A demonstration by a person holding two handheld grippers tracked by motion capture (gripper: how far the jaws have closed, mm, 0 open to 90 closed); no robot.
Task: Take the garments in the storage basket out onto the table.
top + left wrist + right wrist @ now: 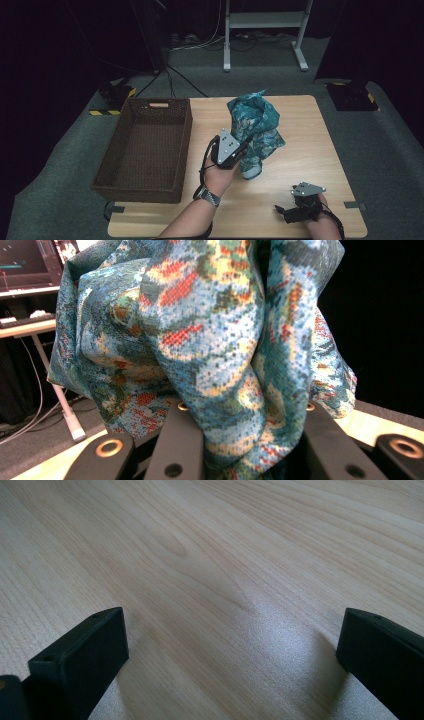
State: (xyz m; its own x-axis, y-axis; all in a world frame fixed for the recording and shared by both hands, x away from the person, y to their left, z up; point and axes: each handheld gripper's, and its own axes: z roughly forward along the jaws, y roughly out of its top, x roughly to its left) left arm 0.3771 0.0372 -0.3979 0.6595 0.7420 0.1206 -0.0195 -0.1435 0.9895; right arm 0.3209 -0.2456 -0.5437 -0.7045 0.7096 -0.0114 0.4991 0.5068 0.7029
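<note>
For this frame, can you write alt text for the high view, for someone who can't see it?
A person's left gripper holds a bunched teal patterned cloth up over a wooden table. An empty brown wicker basket sits on the table's left side, and the right gripper rests open near the front right edge.

High view: room dim, far background near black, light falls from above onto the wooden table point(300, 130). Wicker basket point(145, 150) interior dark. Left gripper view: patterned cloth point(210, 340) pixelated, soft. Right gripper view: bright, sheen patch on the wood between the jaws, jaws blurred.
</note>
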